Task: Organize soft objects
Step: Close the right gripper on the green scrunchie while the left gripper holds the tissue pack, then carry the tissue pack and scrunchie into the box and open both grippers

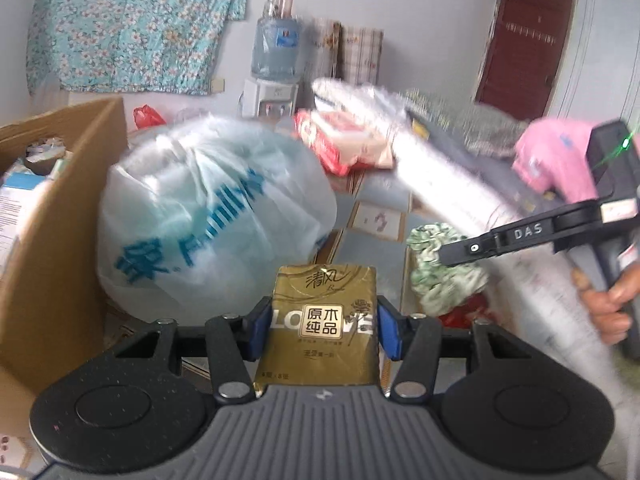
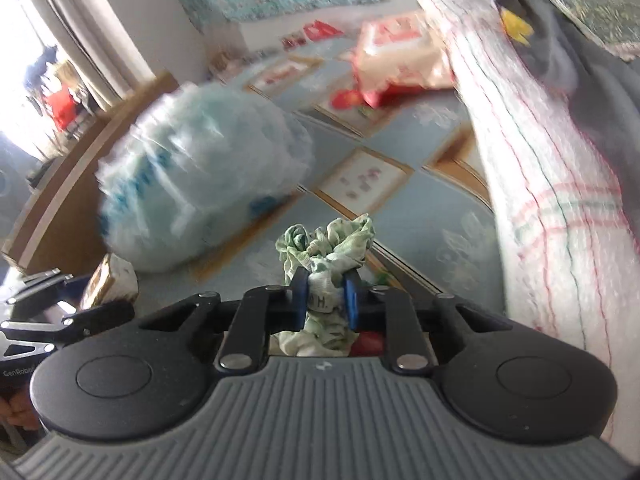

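- Left wrist view: left gripper (image 1: 322, 330) fingers clamp the gold tissue pack (image 1: 322, 320), lifted above the bed (image 1: 372, 200); carry it level.
- Right gripper (image 2: 323, 300) fingers pinch the green cloth (image 2: 332, 248) near the bed; lift slowly, checking grip.

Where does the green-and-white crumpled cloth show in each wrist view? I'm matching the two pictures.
Left wrist view: green-and-white crumpled cloth lies right of centre, under the right hand-held gripper.
Right wrist view: the cloth sits at centre, pinched between the blue pads.
Shared landmark: white plastic bag with blue print, left of the cloth in both.
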The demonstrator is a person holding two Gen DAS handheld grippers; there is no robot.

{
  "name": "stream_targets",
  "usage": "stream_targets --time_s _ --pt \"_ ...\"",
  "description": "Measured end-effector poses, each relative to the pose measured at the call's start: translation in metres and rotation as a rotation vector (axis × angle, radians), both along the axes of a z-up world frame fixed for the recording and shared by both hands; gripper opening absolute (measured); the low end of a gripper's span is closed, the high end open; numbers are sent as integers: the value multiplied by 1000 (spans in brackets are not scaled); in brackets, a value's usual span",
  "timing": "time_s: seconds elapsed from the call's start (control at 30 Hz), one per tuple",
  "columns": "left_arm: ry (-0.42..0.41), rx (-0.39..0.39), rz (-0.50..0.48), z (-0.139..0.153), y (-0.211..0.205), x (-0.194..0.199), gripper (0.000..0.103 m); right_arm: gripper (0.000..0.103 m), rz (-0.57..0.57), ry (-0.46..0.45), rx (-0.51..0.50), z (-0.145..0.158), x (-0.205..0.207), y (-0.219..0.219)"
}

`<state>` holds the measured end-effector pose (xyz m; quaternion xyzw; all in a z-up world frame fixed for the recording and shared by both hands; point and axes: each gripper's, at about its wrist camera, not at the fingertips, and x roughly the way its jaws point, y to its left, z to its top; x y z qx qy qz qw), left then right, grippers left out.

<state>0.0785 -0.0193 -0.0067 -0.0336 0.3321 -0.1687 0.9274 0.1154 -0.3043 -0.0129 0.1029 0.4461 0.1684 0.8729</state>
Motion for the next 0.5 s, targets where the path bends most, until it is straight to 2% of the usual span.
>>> stream_targets --time_s 0.13,0.27,0.37,0.5 --pt "-66 -72 48 33 34 -19 54 17 56 -63 60 31 -4 19" --pt "-147 -104 129 63 74 -37 54 17 145 -121 130 61 2 54" --pt "-197 -79 203 80 106 -47 54 17 234 -154 200 80 13 91" --pt "-173 -21 303 88 147 -42 54 17 357 -135 313 93 39 146"
